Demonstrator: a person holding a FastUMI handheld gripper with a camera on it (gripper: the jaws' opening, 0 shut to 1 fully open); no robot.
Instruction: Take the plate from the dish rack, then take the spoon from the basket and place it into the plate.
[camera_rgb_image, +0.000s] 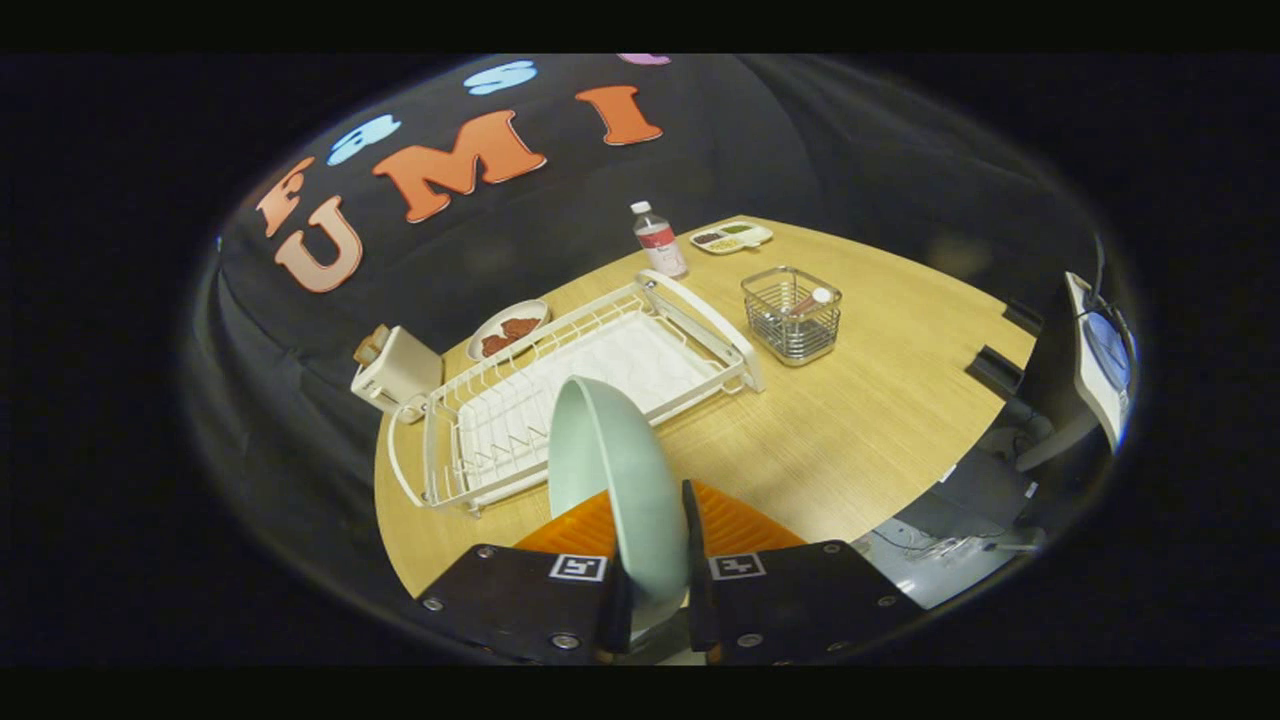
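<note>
I'm holding the plate on edge, gripper clamped on its rim | it's hanging just beside the dish rack | rigid, smooth, likely breakable; I'm gripping firmly.

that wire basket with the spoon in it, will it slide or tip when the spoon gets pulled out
The wire basket looks light and open-meshed, so it may slide on the smooth wooden table. Its squat, square shape probably resists tipping. The tongs are shut on the plate, leaving nothing to steady it.
</note>
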